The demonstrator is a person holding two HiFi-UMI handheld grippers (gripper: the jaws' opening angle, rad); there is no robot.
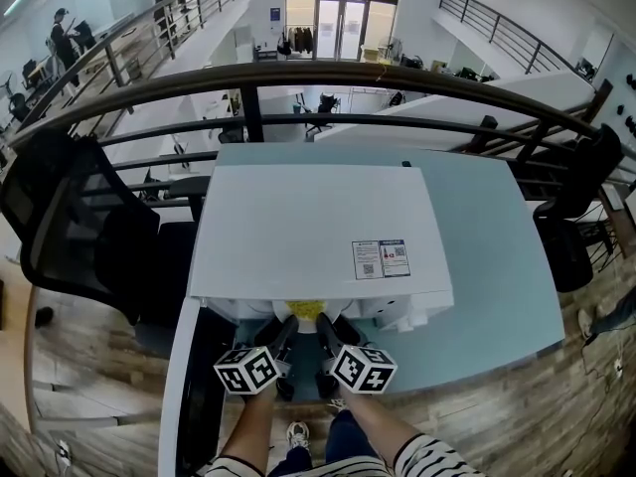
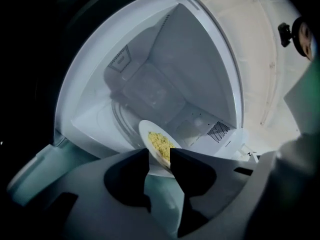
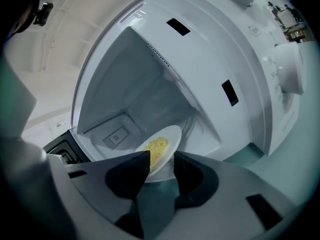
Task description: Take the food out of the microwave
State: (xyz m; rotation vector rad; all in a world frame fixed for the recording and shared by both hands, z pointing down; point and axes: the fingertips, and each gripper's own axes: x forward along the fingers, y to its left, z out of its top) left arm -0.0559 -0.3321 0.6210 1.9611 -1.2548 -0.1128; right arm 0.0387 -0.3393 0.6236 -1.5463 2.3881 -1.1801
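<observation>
Head view: our left tongs (image 2: 159, 151) and right tongs (image 3: 162, 155) clench the plate (image 1: 306, 309) at its 7 and 5 o'clock, with the microwave (image 1: 318, 227) at 12.

- The microwave (image 1: 308, 227) is showing a smooth white casing, painted metal by the look of it, with a soft satin sheen.
- Two paper labels (image 1: 381, 258) are lying flat on top of the microwave.
- The plate (image 2: 145, 129) at the microwave's mouth is gleaming glossy white, like glazed ceramic.
- The food (image 2: 160, 144) on it is looking yellow, crumbly and rough.
- The left claw (image 2: 159, 153) and right claw (image 3: 162, 156) are showing matt dark plastic where they are pinching the plate's rim.
- The counter (image 1: 497, 266) under the microwave is looking smooth, matt and pale teal.
- The railing (image 1: 298, 73) behind the microwave is shining as dark metal.
- The chair (image 1: 70, 217) left of the microwave is showing black mesh cloth.
- The floor (image 1: 477, 415) is showing wood-grain planks.
</observation>
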